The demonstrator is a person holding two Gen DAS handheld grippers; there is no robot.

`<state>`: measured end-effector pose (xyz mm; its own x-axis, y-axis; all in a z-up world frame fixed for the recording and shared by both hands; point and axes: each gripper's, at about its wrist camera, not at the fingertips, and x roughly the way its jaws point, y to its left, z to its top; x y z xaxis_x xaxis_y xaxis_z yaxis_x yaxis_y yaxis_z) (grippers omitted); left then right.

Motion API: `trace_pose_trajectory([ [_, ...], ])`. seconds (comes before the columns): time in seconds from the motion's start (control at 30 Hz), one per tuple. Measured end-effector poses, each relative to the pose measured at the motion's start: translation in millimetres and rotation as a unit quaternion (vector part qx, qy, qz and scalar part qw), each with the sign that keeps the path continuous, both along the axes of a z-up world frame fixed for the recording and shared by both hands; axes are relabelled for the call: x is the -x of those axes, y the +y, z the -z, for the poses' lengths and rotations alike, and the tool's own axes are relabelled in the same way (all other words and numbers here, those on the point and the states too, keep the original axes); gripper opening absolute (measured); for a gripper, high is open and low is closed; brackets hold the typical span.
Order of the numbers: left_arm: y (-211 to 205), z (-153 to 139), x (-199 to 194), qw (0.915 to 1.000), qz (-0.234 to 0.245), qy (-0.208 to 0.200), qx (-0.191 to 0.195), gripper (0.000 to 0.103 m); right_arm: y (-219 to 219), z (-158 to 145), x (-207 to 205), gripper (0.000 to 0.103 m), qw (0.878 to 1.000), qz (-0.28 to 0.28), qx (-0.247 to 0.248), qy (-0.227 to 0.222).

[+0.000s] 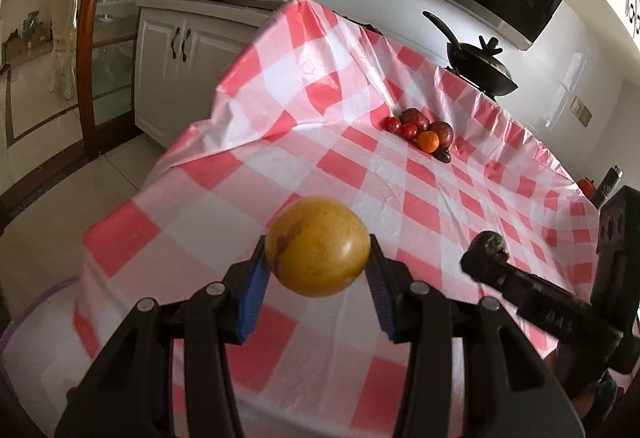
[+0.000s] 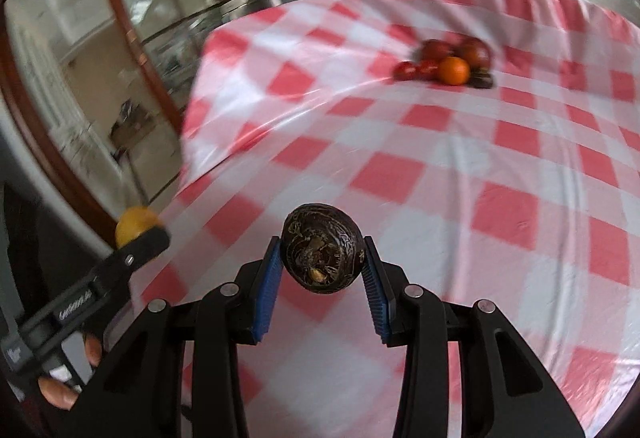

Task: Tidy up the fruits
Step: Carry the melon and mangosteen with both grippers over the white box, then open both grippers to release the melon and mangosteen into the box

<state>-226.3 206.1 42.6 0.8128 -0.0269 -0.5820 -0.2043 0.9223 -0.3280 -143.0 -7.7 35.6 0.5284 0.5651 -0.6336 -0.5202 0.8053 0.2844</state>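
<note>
— Both claws are loaded: the left gripper (image 1: 318,252) is clamped on a yellow fruit (image 1: 317,246), blue pads on its two sides, held in the air above the near edge of the table (image 1: 280,157).

— And the other?

— Beside it, the right gripper (image 2: 322,258) pinches a dark wrinkled fruit (image 2: 322,248), also clear of the checked cloth (image 2: 500,165).

— How will they handle?

— My guess: the yellow one looks smooth, round and firm, so it could slip or roll once set down; the widest middle is the right place to hold it. The dark one looks light, with a shrivelled, possibly brittle skin, so a gentle squeeze across its sides suits it.

— Where do they go?

— Probably toward the fruit pile (image 1: 422,131), well apart near the table's far right edge: red ones, an orange (image 2: 453,70) and a dark one touching. Beyond it stands a black pan (image 1: 478,67).
</note>
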Motion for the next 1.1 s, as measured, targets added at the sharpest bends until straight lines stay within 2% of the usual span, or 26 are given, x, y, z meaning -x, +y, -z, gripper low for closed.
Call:
trace_pose_trajectory([
  [0.2, 16, 3, 29, 0.9999, -0.008, 0.003, -0.014, 0.047, 36, -1, 41, 0.039, 0.998, -0.066, 0.016, -0.017],
  [0.5, 65, 15, 87, 0.9978, -0.064, 0.013, -0.012, 0.047, 85, 5, 97, 0.039, 0.984, -0.166, 0.046, -0.041],
  [0.8, 99, 49, 139, 0.9917, -0.117, 0.052, -0.009, 0.047, 133, 27, 158, 0.039, 0.952, -0.281, 0.097, -0.070],
  [1.0, 117, 92, 157, 0.9833, -0.148, 0.106, 0.004, 0.047, 157, 55, 185, 0.039, 0.926, -0.345, 0.138, -0.067],
  [1.1, 124, 118, 161, 0.9762, -0.163, 0.142, 0.009, 0.047, 167, 76, 193, 0.039, 0.914, -0.365, 0.167, -0.059],
])
